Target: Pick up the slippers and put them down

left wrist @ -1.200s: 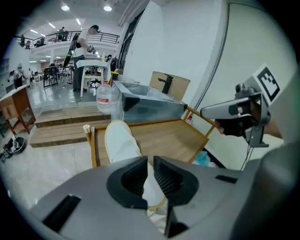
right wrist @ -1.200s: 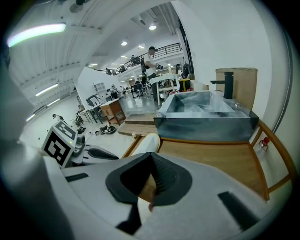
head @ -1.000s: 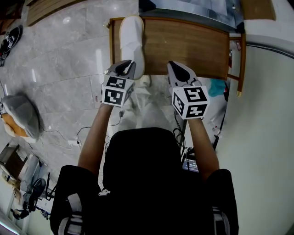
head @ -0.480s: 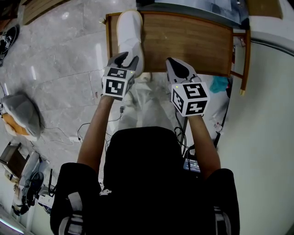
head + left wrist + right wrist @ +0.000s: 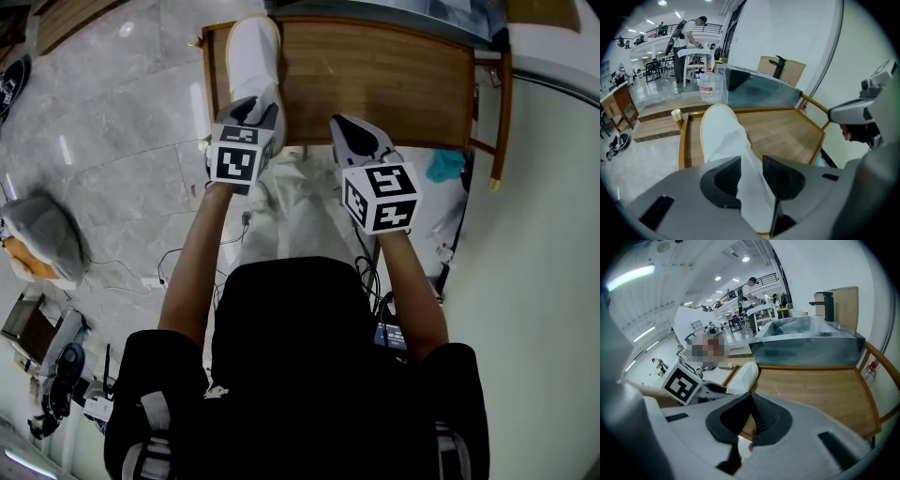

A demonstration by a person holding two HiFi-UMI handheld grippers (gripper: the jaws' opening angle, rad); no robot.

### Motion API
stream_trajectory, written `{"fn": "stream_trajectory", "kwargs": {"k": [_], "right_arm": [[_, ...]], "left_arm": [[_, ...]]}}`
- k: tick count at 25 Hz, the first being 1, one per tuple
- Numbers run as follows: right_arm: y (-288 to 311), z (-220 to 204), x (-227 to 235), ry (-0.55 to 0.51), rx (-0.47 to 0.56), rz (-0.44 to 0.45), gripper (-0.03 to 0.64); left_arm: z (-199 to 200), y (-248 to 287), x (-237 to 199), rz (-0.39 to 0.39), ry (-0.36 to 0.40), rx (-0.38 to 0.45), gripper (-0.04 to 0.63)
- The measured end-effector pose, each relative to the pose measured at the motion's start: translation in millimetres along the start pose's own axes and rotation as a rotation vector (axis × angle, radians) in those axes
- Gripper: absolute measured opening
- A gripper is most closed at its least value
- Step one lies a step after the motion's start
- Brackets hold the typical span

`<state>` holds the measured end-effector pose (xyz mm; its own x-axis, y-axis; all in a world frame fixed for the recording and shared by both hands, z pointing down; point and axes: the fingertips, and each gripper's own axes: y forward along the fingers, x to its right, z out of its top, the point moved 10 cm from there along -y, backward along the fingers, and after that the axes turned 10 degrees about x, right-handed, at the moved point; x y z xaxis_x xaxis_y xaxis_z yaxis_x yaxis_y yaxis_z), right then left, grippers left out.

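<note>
Evidently light and floppy, white cloth slipper (image 5: 255,61) lies along wooden worktop's (image 5: 394,84) left edge, heel between just-opened left tongs (image 5: 255,111); right tongs (image 5: 349,131) closed, empty; best gripped at sole rim.

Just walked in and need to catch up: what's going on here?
A person with a gripper in each hand is putting a white slipper on the wooden table. The left gripper has just been opening its jaws, and they stand apart with the slipper's upper between them. The slipper lies along the table's left side. The right gripper is shut and empty near the table's front edge.
</note>
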<state>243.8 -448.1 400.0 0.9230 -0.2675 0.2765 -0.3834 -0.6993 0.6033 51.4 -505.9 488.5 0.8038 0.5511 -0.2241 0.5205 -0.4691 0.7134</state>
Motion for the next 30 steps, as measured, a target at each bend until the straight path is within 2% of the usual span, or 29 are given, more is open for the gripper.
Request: {"fn": "stream_trajectory", "kwargs": {"k": [4, 12, 18, 24, 30], "right_arm": [[1.9, 1.6, 3.5, -0.001, 0.001, 0.004, -0.002], [2.9, -1.2, 8.3, -0.006, -0.004, 0.003, -0.002], [1.4, -3.4, 8.1, -0.011, -0.006, -0.001, -0.002], [-2.2, 0.0, 6.4, -0.017, 0.004, -0.006, -0.002], [-9.2, 3.9, 0.7, -0.03, 0.02, -0.025, -0.002]], "left_arm": [[1.0, 5.5, -2.1, 0.019, 0.026, -0.01, 0.107], [3.2, 8.2, -6.9, 0.018, 0.019, -0.014, 0.063], [2.7, 5.8, -4.6, 0.055, -0.001, -0.016, 0.026], [4.7, -1.8, -5.0, 0.06, 0.013, -0.007, 0.02], [16.2, -20.4, -1.7, 0.034, -0.017, 0.008, 0.017]]}}
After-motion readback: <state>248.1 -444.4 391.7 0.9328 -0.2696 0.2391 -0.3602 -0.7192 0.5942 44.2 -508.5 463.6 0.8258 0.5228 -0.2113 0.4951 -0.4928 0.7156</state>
